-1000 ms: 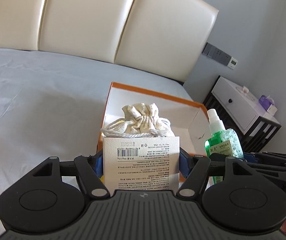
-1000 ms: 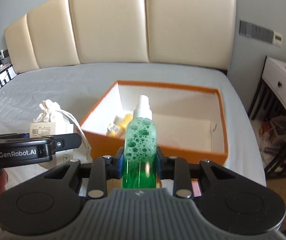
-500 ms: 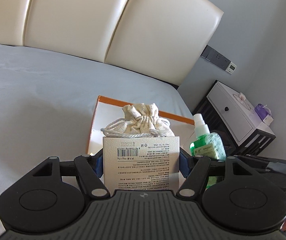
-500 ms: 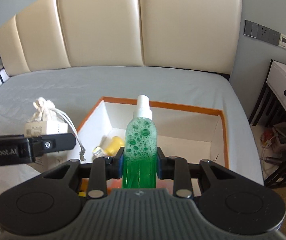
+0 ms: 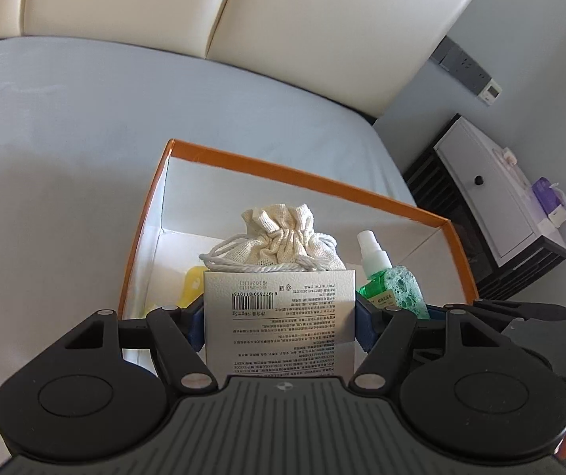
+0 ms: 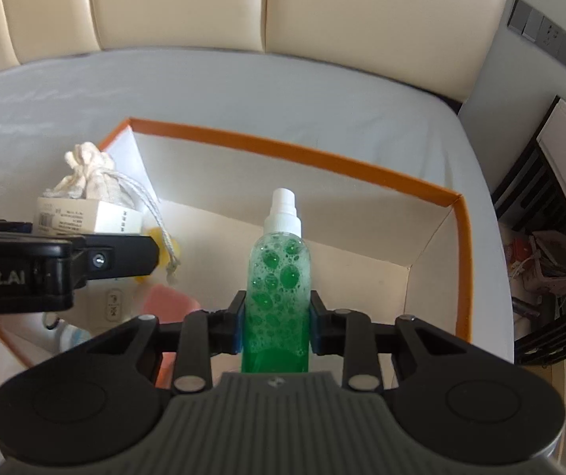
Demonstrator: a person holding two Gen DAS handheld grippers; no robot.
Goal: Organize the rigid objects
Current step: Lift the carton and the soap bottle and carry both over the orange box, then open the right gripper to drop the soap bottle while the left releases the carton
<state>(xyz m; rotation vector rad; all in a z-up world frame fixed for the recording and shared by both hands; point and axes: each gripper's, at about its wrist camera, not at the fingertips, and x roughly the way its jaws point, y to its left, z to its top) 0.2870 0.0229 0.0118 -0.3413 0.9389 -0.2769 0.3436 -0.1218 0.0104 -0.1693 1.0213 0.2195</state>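
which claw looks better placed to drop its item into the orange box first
Probably right. The right claw holds the green spray bottle above bare floor of the orange box. The left claw, gripping the white carton with cloth pouch, hangs over yellow and pink items.

Between the right gripper's (image 6: pixel 275 324) blue pads, the spray bottle (image 6: pixel 277 289) shows bubbly green liquid and a white cap. Ahead, the box (image 6: pixel 314 160) has an orange rim and white walls. Left, a cream drawstring pouch (image 6: pixel 88 178) tops a white, black-printed carton (image 5: pixel 279 324).
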